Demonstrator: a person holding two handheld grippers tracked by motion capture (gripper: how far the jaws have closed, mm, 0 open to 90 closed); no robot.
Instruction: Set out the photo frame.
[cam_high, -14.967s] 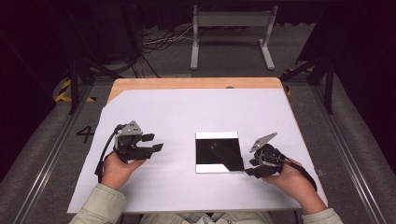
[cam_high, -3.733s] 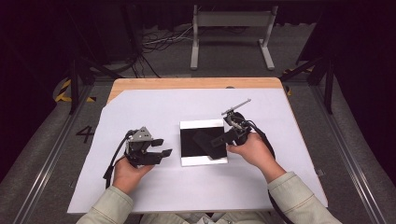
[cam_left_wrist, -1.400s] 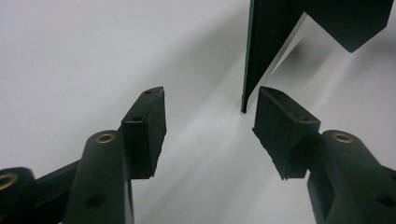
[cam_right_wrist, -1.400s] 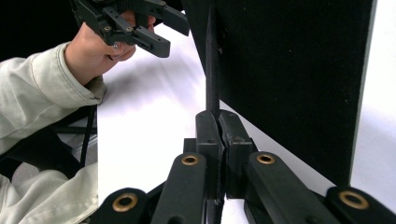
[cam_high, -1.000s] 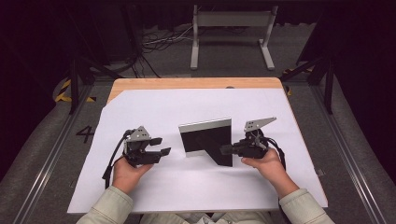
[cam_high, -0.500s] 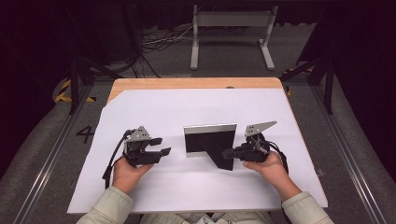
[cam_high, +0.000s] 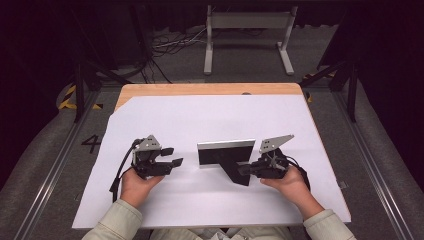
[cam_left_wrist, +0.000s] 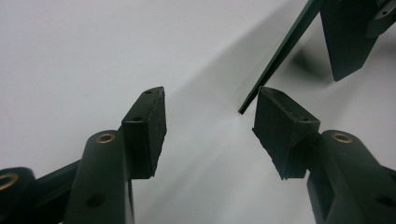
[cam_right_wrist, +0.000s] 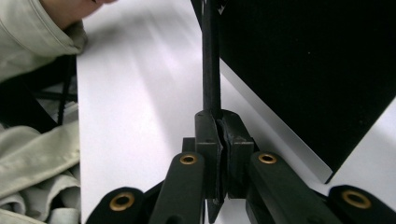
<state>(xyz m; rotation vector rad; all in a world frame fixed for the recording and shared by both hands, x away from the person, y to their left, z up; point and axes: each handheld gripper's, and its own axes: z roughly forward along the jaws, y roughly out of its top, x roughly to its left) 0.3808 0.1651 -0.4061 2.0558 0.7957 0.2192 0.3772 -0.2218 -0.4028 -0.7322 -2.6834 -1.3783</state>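
A black photo-frame panel (cam_high: 225, 154) with a pale top edge stands nearly upright on the white table cover (cam_high: 200, 120), at mid-table. Its black prop leg (cam_high: 238, 173) sticks out toward the front right. My right gripper (cam_high: 245, 169) is shut on that leg; in the right gripper view the jaws (cam_right_wrist: 218, 126) pinch the thin leg (cam_right_wrist: 211, 60) edge-on, with the panel's dark back (cam_right_wrist: 317, 70) to the right. My left gripper (cam_high: 172, 156) rests open, left of the panel. In the left gripper view its jaws (cam_left_wrist: 210, 121) hold nothing, and the panel's thin edge (cam_left_wrist: 280, 56) lies just beyond them.
The wooden table edge (cam_high: 210, 89) shows at the back of the cover. Beyond it are a metal stand (cam_high: 247, 30) and cables (cam_high: 170, 45) on the floor. A sleeve (cam_right_wrist: 37, 42) of the other arm shows in the right gripper view.
The panel lay flat at first, and the right gripper raised it. Over the last second it has tipped up to nearly upright, with the right hand shifting slightly. The left gripper has stayed put.
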